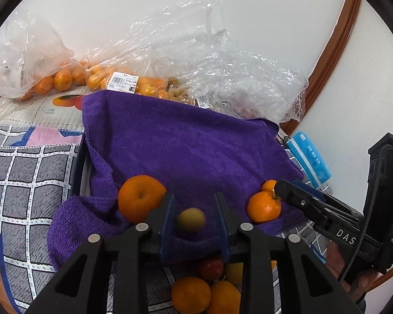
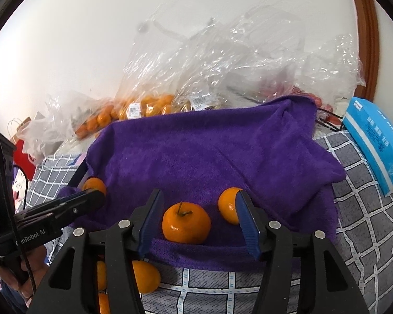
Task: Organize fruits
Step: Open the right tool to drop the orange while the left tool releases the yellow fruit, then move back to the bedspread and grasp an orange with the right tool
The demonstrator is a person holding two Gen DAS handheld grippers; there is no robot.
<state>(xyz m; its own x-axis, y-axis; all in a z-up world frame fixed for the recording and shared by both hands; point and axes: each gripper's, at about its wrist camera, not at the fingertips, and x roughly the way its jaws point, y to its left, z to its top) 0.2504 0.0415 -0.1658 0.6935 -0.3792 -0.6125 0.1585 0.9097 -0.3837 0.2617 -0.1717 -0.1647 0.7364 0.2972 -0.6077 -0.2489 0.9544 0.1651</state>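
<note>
On the purple towel: three oranges and one small yellow fruit lie loose, well apart from the bagged fruit behind.
Purple towel [image 1: 186,146]: draped over a dark tray, its front edge hanging onto the checked cloth [image 1: 26,183].
Left gripper [image 1: 195,219]: fingers set narrowly apart, with a small yellow fruit [image 1: 191,219] blurred between them; I cannot tell whether the pads touch it.
Right gripper [image 2: 199,222]: fingers apart around a stemmed orange [image 2: 186,222], gaps showing on both sides, so it rests on the towel unheld.
Other fruit on towel: a large orange [image 1: 140,197] at the left, a smaller orange [image 2: 229,205] just beside the right finger.
Done so far: a few fruits set out on the towel.
Left to do: a pile of mixed fruit [image 1: 207,285] below the towel's front edge, plus full plastic bags [image 1: 112,60] at the back.
Progress: early, by my judgement.
</note>
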